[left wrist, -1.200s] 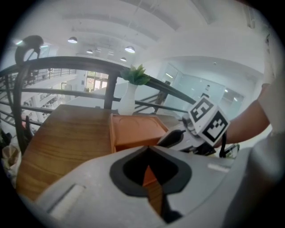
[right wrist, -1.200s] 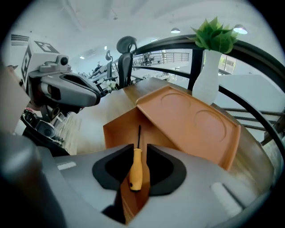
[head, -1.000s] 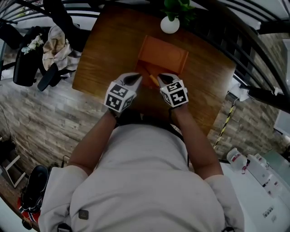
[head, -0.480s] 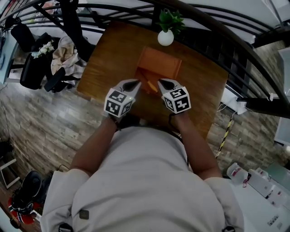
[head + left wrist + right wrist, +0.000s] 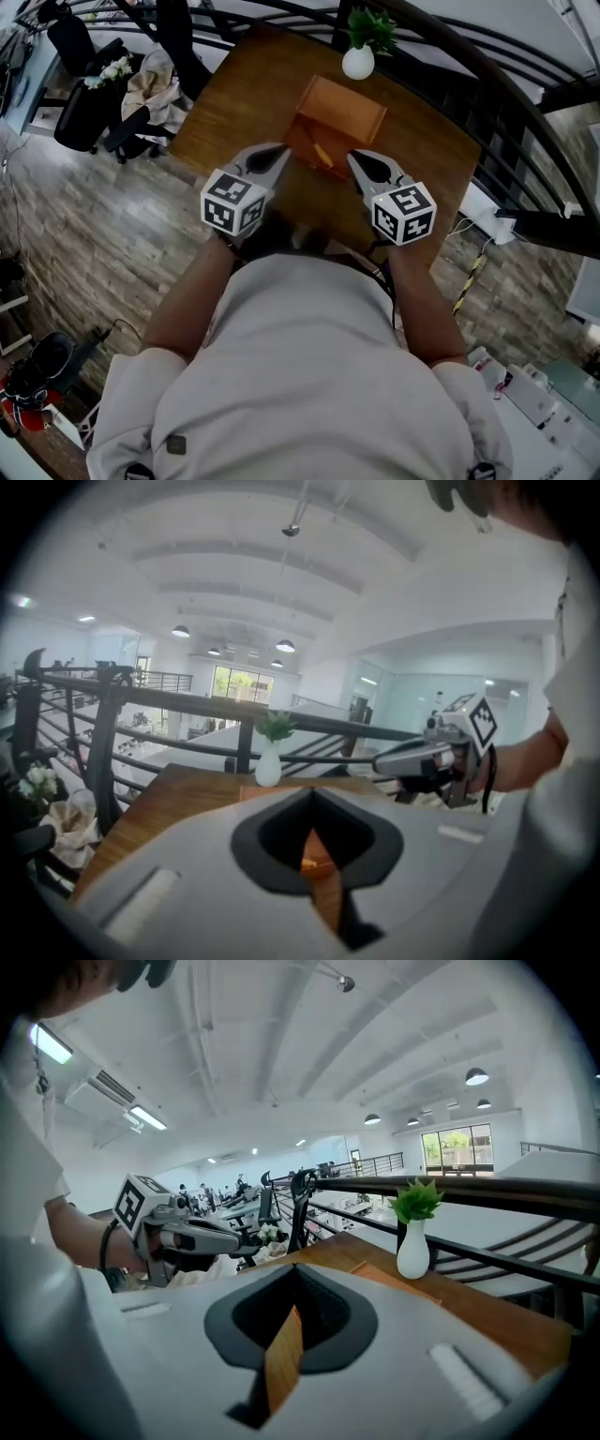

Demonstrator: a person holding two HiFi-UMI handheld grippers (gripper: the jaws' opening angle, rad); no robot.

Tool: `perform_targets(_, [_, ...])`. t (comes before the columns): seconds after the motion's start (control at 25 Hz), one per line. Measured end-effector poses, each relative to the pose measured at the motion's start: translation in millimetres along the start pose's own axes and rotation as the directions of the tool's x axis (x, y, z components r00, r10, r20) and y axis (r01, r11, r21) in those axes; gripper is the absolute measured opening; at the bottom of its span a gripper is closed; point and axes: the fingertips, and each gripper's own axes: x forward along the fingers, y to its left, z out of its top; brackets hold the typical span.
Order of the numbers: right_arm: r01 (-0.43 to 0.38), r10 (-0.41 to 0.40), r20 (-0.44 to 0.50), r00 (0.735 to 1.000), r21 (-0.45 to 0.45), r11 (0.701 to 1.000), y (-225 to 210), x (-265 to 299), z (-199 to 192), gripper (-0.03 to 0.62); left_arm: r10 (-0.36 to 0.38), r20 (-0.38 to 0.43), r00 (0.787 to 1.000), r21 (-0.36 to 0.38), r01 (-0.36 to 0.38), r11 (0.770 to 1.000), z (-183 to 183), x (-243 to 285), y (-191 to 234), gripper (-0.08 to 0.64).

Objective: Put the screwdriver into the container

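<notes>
An orange container (image 5: 342, 108) stands on the wooden table (image 5: 234, 103), below a white vase. The screwdriver, with an orange handle (image 5: 322, 156), lies at the container's darker near side, apart from both grippers. My left gripper (image 5: 284, 150) is just left of it, shut and holding nothing. My right gripper (image 5: 353, 157) is just right of it, also shut and empty. In the left gripper view my closed jaws (image 5: 312, 789) fill the foreground, with an orange patch (image 5: 312, 857) showing through their gap. The right gripper view shows its jaws (image 5: 295, 1267) shut, with the container (image 5: 394, 1283) beyond.
A white vase with a green plant (image 5: 358, 62) stands at the table's far edge, against a dark railing (image 5: 487, 84). Chairs and cloth (image 5: 141, 84) sit to the table's left. The person's body covers the table's near edge.
The two grippers have drawn apart, the right one moving right and back toward the person. The head view has shifted. The screwdriver stays by the container.
</notes>
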Motion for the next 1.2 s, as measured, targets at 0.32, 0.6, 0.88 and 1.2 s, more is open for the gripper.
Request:
perform_targets(0.32, [0.004,-0.003,0.072,0.997,-0.009,1.000,48.4,-49.5,22.9,0.008,-0.058,0.115,0.992,0.015,0.057,0.998,28.6,-71.4,-45.8,0.002])
perform_targets(0.6, [0.017,-0.023,0.123,0.992,0.046,0.999,86.1,-55.7,27.6,0.008,-0.119,0.126,0.985,0.047,0.114,0.992,32.5,-114.6,-43.3,0.002])
perform_targets(0.88, [0.057,-0.066,0.160,0.985,0.060,0.997,123.5,-62.6,34.6,0.008,-0.213,0.150,0.966,0.065,0.205,0.977,39.4,-153.9,-51.5,0.002])
perform_targets(1.2, [0.113,-0.120,0.180,0.976,0.048,0.992,163.3,-81.0,18.6,0.008,-0.269,0.164,0.949,0.092,0.257,0.962,28.3,-185.4,-73.0,0.002])
